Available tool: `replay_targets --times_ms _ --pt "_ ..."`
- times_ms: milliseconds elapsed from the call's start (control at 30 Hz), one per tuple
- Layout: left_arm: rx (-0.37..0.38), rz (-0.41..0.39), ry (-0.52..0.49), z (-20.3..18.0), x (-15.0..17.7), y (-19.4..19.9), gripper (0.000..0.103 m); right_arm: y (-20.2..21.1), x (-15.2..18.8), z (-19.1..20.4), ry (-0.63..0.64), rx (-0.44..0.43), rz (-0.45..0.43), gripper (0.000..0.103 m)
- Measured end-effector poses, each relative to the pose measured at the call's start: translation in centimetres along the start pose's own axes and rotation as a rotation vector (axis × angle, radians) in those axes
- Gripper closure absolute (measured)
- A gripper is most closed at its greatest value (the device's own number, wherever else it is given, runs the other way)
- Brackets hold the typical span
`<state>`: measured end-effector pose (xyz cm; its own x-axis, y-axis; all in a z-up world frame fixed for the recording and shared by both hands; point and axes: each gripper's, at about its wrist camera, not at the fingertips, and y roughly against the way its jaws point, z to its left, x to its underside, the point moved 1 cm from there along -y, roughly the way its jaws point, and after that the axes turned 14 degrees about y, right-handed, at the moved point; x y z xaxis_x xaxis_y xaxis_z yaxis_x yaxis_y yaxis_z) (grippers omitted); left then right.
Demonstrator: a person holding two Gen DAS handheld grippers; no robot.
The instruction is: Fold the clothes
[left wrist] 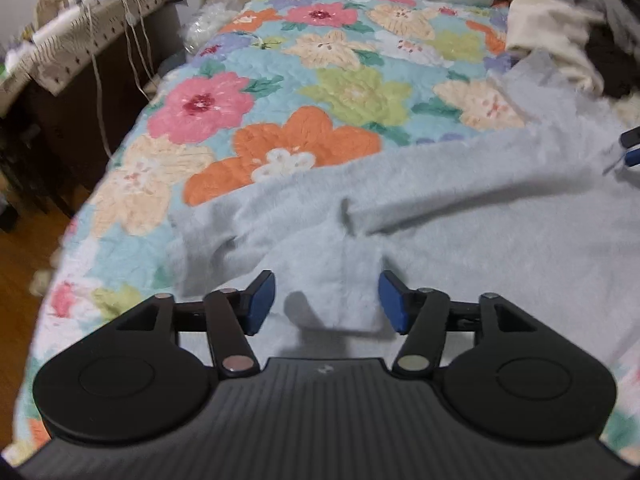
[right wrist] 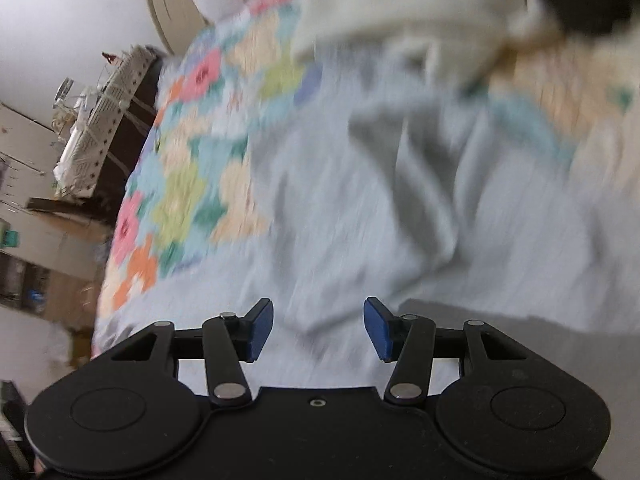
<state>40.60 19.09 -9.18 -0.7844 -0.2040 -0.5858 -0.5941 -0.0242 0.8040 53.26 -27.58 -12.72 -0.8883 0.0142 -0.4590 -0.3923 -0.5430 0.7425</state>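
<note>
Pale grey fleece garment (left wrist: 460,216) lies spread and creased on the floral quilt (left wrist: 280,92), with left gripper (left wrist: 327,302) and right gripper (right wrist: 319,330) both released, poised above for edge grasps.

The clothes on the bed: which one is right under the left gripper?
The fluffy light grey garment, spread flat on the flowered quilt. The left gripper hangs open over it. The cream and dark clothes lie heaped far off near the pillows.

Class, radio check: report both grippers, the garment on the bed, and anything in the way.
Left gripper open, over the pale blue fleece garment. Right gripper open, empty, view blurred. Garment spread on floral quilt, creased. Heap of other clothes at its far edge.
</note>
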Motion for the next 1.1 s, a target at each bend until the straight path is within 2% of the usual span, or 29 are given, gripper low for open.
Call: replay_targets --times_ms 167,300,400,433,467,500,533,567,600,733,933,1000,1100 --pt "0.006 -0.004 0.011 0.0 1.1 -0.3 0.039 -2.1 2.1 0.4 -0.038 -0.064 0.074 0.046" --pt "0.011 -0.007 0.019 0.0 2.0 -0.5 0.037 -2.1 0.8 0.9 0.029 -0.002 0.039 0.045" --pt "0.015 -0.009 0.025 0.0 2.7 -0.7 0.024 -2.0 -0.2 1.2 0.079 0.045 0.013 0.045" --pt "0.015 -0.01 0.027 0.0 2.8 -0.7 0.024 -2.0 -0.5 1.3 0.096 0.06 0.004 0.045" --pt "0.007 -0.015 0.029 0.2 2.4 -0.8 0.029 -2.0 -0.8 1.5 0.112 0.076 -0.005 0.045" --pt "-0.001 -0.019 0.03 0.5 1.9 -0.9 0.062 -1.9 -1.1 1.6 0.129 0.091 -0.013 0.047" --pt "-0.009 -0.024 0.031 0.7 1.4 -1.0 0.081 -1.9 -1.4 1.7 0.146 0.107 -0.022 0.07" --pt "-0.017 -0.028 0.033 0.9 0.9 -1.0 0.092 -1.9 -1.8 1.8 0.162 0.122 -0.031 0.1" --pt "-0.025 -0.033 0.034 1.1 0.4 -1.1 0.097 -1.9 -2.1 2.0 0.179 0.138 -0.04 0.1" --pt "-0.056 -0.05 0.039 2.0 -1.6 -1.4 0.097 -1.7 -3.6 2.5 0.237 0.195 -0.077 0.101" --pt "-0.104 -0.077 0.048 3.3 -4.5 -1.9 0.097 -1.4 -7.6 4.5 0.304 0.272 -0.119 0.101" --pt "-0.119 -0.082 0.05 3.8 -5.4 -2.1 0.097 -1.8 -8.1 4.9 0.309 0.253 -0.088 0.101" --pt "-0.111 -0.019 0.054 4.3 -5.3 -4.0 0.097 -2.7 -7.0 5.0 0.242 0.194 0.015 0.095"
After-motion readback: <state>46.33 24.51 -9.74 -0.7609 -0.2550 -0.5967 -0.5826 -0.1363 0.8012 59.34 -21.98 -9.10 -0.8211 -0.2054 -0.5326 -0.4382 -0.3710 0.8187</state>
